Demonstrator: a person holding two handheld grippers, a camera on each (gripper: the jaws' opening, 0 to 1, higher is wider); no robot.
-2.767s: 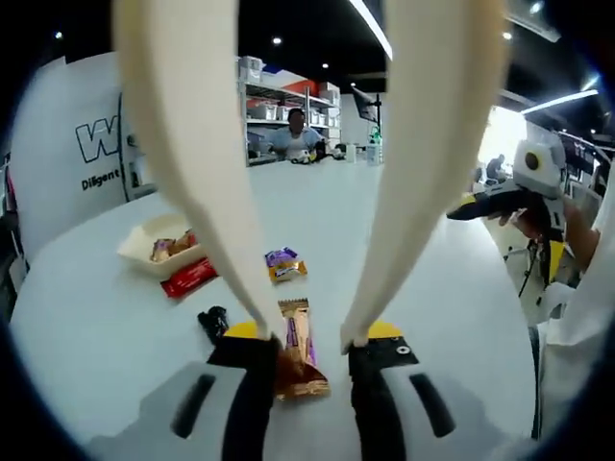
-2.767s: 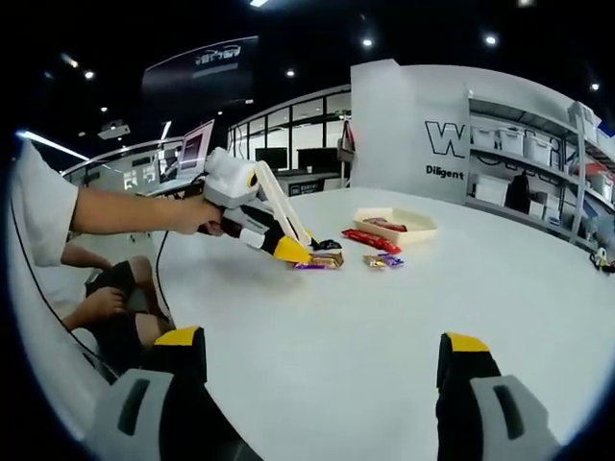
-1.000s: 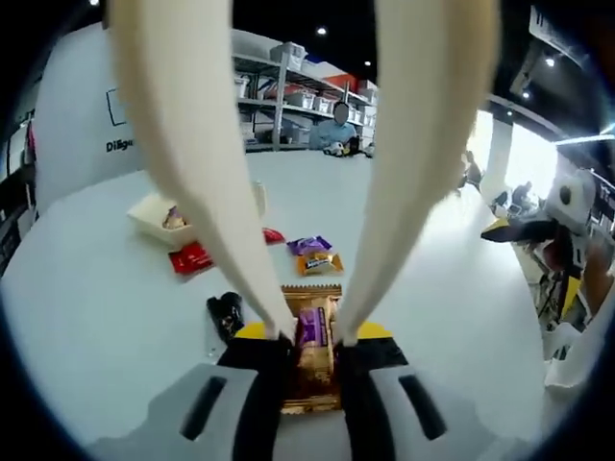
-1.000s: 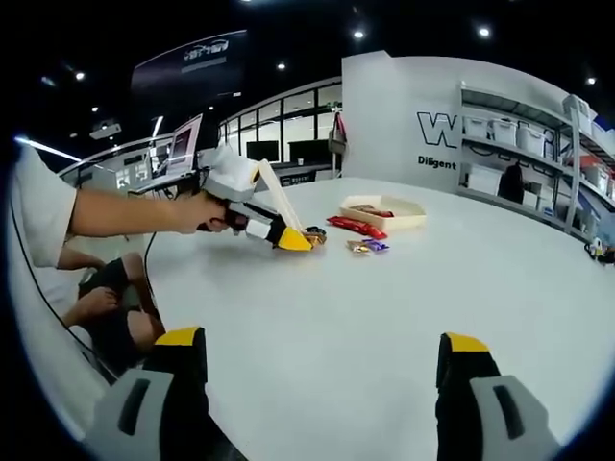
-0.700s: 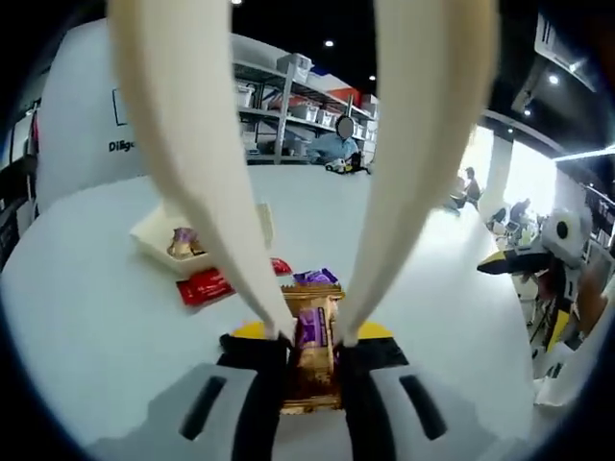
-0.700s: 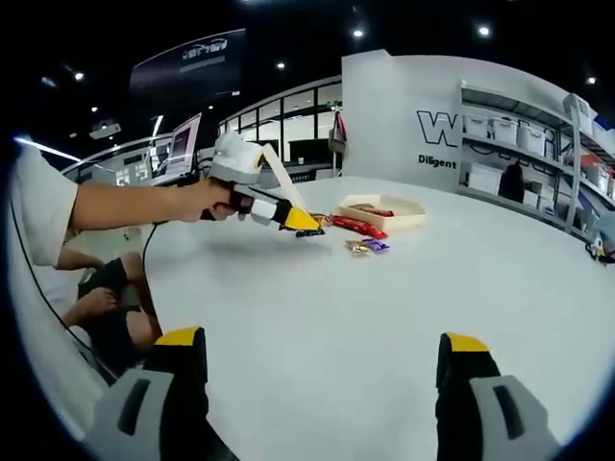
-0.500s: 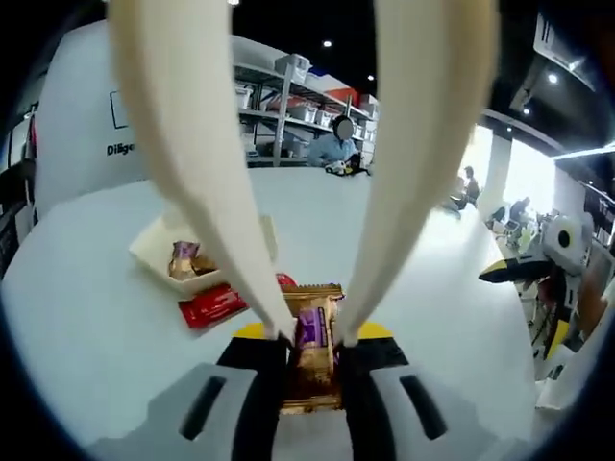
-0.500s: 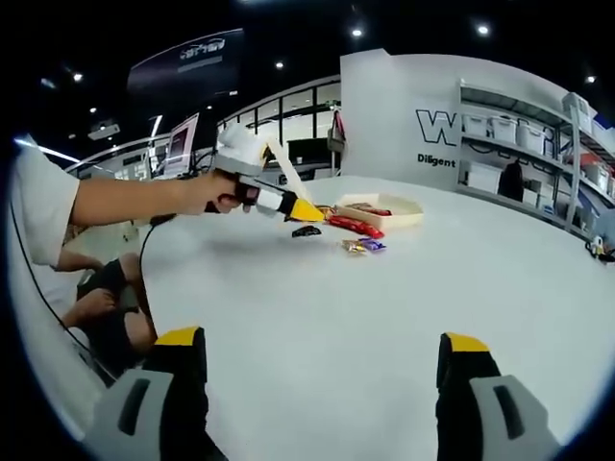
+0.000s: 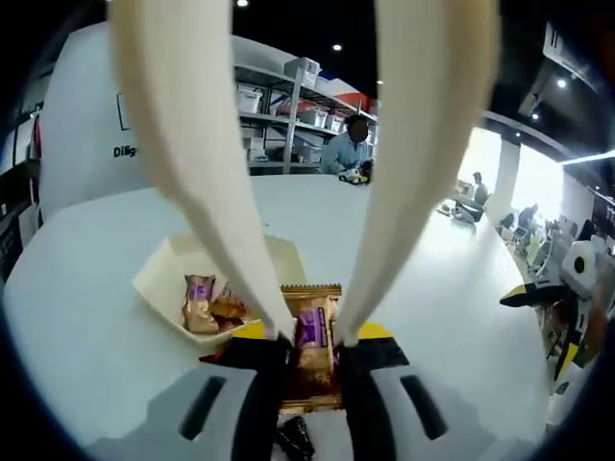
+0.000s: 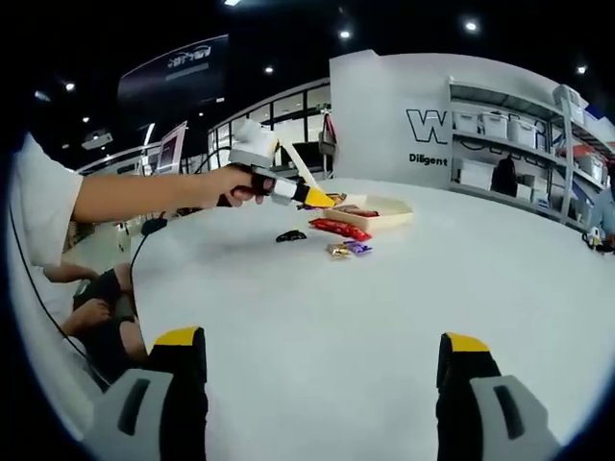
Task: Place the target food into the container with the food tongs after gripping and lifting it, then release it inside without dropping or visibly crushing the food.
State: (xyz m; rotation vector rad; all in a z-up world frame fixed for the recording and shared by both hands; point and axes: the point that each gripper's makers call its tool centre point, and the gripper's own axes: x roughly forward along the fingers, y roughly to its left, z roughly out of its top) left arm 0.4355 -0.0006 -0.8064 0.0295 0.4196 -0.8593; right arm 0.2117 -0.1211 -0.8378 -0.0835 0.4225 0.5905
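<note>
Left gripper (image 9: 312,336), jaws clamped on tongs (image 9: 192,163) pinching a gold snack packet (image 9: 309,355) beside the tray (image 9: 163,279); right gripper (image 10: 322,384), jaws apart.

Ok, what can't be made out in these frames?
- Left gripper view: the tongs cover part of the tray, and the gold pack has its lower end between the jaws.
- Right gripper view: tray contents and the small black thing are too small to identify.
</note>
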